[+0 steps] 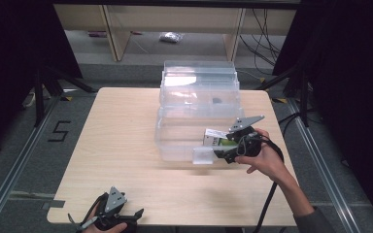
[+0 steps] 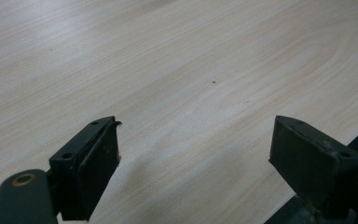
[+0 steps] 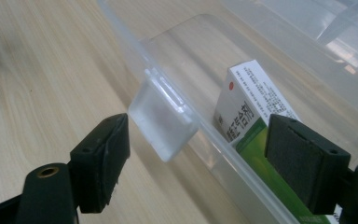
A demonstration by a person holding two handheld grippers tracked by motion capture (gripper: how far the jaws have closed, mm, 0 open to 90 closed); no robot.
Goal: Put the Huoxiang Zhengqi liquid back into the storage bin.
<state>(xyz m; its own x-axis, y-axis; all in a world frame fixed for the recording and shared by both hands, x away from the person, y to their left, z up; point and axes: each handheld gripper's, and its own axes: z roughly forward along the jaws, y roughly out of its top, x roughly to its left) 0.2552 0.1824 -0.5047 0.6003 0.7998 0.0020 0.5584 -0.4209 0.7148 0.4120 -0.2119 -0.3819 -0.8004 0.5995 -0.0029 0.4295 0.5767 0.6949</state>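
A light wooden table carries a clear plastic storage box toward its far right, with the box's clear lid standing open behind it at the far edge. Inside the box, at its right end, a white and green carton with small printed text leans against the near wall; in the right gripper view the carton sits just behind that transparent wall, its white upper part above the green lower part. A clear latch tab hangs from the box's near rim over the tabletop. The right gripper, held in the person's right hand, hovers at the near right side of the box. Its jaws stand wide apart and hold nothing: in the right gripper view one jaw is on the table side of the near wall beside the latch tab, and the other lies in front of the carton's green part. The left gripper rests low at the near left edge of the table, well apart from the box. In the left gripper view its jaws are spread wide over bare wood, empty.
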